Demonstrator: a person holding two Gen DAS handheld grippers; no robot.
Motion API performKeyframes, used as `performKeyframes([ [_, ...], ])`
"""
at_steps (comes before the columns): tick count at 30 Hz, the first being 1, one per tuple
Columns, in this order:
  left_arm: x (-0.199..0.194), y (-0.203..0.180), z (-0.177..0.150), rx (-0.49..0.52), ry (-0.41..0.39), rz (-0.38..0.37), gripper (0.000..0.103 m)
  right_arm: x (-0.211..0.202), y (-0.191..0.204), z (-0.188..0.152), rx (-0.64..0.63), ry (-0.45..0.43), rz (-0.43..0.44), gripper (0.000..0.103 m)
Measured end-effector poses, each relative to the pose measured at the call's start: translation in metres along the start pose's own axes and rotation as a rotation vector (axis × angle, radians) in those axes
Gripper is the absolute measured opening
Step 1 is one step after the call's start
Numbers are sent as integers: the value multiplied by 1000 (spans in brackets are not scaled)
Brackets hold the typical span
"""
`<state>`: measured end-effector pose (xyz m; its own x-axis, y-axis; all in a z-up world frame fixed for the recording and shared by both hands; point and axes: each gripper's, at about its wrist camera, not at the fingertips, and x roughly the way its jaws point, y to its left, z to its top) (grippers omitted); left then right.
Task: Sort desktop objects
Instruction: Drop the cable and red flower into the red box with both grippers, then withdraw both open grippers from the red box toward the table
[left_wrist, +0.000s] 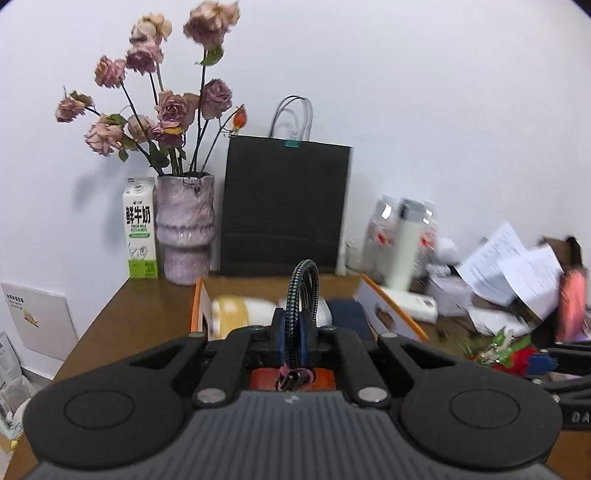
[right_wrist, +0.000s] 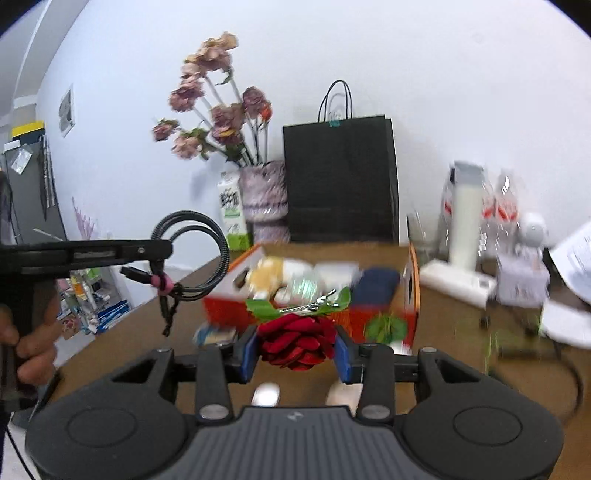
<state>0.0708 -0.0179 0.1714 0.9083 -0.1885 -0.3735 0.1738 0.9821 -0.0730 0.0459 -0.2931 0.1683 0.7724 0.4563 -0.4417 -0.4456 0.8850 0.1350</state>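
1. Big picture first: brown tabletop (left_wrist: 122, 317), and the orange-sided box (right_wrist: 413, 291) sits dead ahead of both my hands, already carrying a plush toy (right_wrist: 269, 275), something white and a dark blue item.

2. Behind it stand the black paper bag (left_wrist: 286, 206), the vase of dried roses (left_wrist: 184, 229) and a milk carton (left_wrist: 139, 229) against the wall. None of that looks like my job.

3. Right tongs (right_wrist: 297, 349): partly closed and gripping the red artificial rose (right_wrist: 295, 343) by its bloom, blue pads against both sides. Its leaves and shiny stem run forward, away from me, pointing at the box.

4. Left tongs (left_wrist: 293, 332): fully closed on the coiled braided cable (left_wrist: 301, 295), loop standing up above the fingers.

5. The relation that matters: the box lies straight in front of and below both loads. I judge the right hand nearer, since the rose nearly overlaps the box's front wall.

6. View differences: the right camera shows the left tongs from the side, with the cable's plugs and pink tie dangling, plus the person's hand (right_wrist: 35, 343). The left camera only catches the rose at its lower right edge, but shows one plug tucked behind the fingers.
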Motion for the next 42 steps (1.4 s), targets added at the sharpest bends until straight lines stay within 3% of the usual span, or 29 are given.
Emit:
performKeyframes([
  [3, 54, 8, 17, -7, 42, 15, 8, 46, -4, 43, -50, 37, -63, 44],
  [6, 118, 17, 11, -39, 157, 38, 8, 101, -10, 71, -80, 106, -70, 43],
  [9, 167, 30, -5, -94, 209, 53, 8, 168, -25, 86, -31, 241, -63, 40],
  [13, 214, 34, -22, -115, 369, 88, 11, 240, -35, 82, 13, 410, -52, 42],
  [15, 214, 40, -21, -129, 380, 77, 29, 268, -36, 74, 37, 478, -76, 47],
  [16, 206, 44, -17, -127, 357, 72, 48, 277, -37, 72, 52, 500, -91, 54],
  [17, 199, 46, -12, -117, 326, 75, 55, 284, -38, 71, 66, 529, -98, 56],
  [19, 185, 50, 1, -73, 276, 101, 60, 284, -37, 75, 80, 535, -90, 57],
  [22, 171, 51, 18, -38, 250, 126, 80, 267, -32, 94, 92, 474, -70, 75],
  [26, 163, 37, 22, 33, 309, 122, 87, 239, -23, 118, 65, 402, -101, 78],
  [30, 142, 25, 17, 66, 336, 133, 101, 213, -19, 115, 33, 385, -127, 82],
  [37, 78, 7, -42, 52, 302, 85, 103, 145, -11, 46, -64, 251, -270, 86],
  [42, 38, -13, -98, 33, 303, 82, 103, 90, 4, -17, -31, 175, -230, 86],
])
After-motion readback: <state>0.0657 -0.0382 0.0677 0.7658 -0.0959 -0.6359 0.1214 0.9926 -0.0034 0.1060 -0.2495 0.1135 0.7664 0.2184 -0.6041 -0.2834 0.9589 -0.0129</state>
